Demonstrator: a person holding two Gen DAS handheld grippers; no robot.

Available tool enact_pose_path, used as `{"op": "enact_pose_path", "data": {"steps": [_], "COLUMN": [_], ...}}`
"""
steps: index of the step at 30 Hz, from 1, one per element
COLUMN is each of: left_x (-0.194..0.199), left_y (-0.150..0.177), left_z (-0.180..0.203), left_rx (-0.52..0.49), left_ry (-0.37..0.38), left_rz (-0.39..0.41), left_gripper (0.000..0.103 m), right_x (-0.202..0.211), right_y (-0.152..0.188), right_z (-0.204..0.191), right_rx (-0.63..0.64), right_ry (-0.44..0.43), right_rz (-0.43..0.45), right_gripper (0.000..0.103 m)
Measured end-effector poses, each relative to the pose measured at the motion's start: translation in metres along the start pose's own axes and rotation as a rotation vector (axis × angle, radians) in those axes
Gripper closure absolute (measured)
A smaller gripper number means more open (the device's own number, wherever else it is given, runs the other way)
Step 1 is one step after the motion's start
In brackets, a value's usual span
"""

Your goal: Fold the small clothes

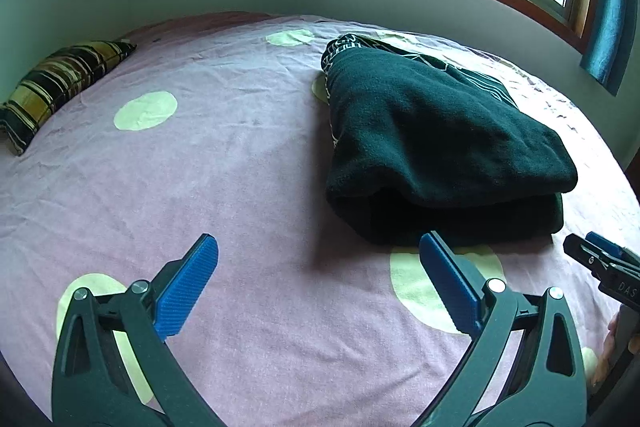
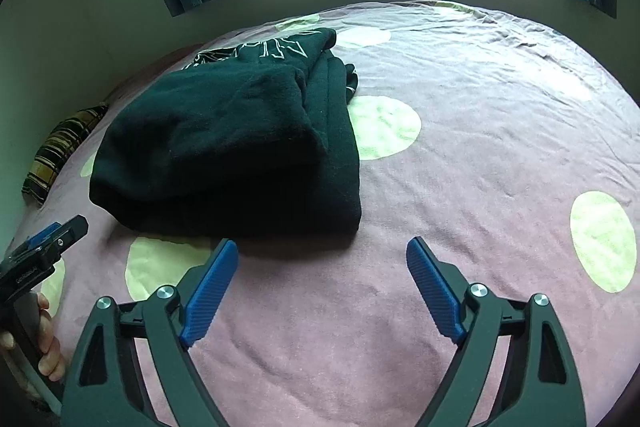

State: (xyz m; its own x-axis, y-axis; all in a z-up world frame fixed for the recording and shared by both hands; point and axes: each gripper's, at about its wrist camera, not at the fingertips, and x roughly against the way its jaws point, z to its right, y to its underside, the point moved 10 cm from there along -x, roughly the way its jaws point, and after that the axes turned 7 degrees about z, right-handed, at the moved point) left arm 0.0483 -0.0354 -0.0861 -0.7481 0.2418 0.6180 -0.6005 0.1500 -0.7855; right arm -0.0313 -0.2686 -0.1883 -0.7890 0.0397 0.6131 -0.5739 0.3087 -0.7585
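Both grippers hang low over the bed [image 1: 240, 155], and neither holds anything. The left gripper [image 1: 318, 259] has its blue fingers [image 1: 188, 291] spread wide; the right gripper [image 2: 322, 265] is spread just as wide, with pink sheet showing in each gap.

The garment [image 1: 440, 131], a dark green fleecy piece with white print on its far end, lies on the bed in a thick folded bundle, just beyond both sets of fingertips. From the left wrist view it sits ahead and to the right; from the right wrist view [image 2: 224, 147] it sits ahead and to the left, so it lies between the two grippers.

It looks soft, limp and fairly bulky: light to lift, but prone to sag and slide open if pinched by one layer only. The rounded near fold is stacked several layers deep, so a bite there probably needs the wide opening. The near corners, one per gripper, look the safer hold. The fuzzy surface should grip well against the ribbed pads.

A striped pillow [image 1: 56, 87] lies well apart at the far left.
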Motion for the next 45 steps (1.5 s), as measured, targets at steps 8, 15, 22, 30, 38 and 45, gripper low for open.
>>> {"op": "enact_pose_path", "data": {"steps": [8,15,22,30,38,45], "left_x": [0.006,0.014,0.016,0.018,0.017,0.017], "left_y": [0.001,-0.003,-0.001,0.000,0.002,0.002], "left_z": [-0.004,-0.004,0.003,0.005,0.006,0.007], "left_rx": [0.000,-0.016,-0.042,-0.044,-0.043,-0.044], "left_ry": [-0.023,-0.052,-0.050,-0.040,-0.047,-0.038], "left_rz": [0.008,0.038,0.036,0.038,0.034,0.031], "left_gripper": [0.002,0.002,0.002,0.002,0.002,0.002], "right_x": [0.009,0.012,0.008,0.007,0.006,0.006], "right_y": [-0.007,-0.007,-0.002,0.000,0.000,0.001], "right_z": [-0.017,-0.023,-0.024,-0.027,-0.025,-0.024], "right_rx": [0.088,0.086,0.073,0.076,0.067,0.064], "right_ry": [0.025,0.000,-0.016,-0.018,-0.016,-0.013], "right_rz": [0.053,0.050,0.022,0.013,0.011,0.012], "right_gripper": [0.017,0.017,0.017,0.017,0.017,0.017]}}
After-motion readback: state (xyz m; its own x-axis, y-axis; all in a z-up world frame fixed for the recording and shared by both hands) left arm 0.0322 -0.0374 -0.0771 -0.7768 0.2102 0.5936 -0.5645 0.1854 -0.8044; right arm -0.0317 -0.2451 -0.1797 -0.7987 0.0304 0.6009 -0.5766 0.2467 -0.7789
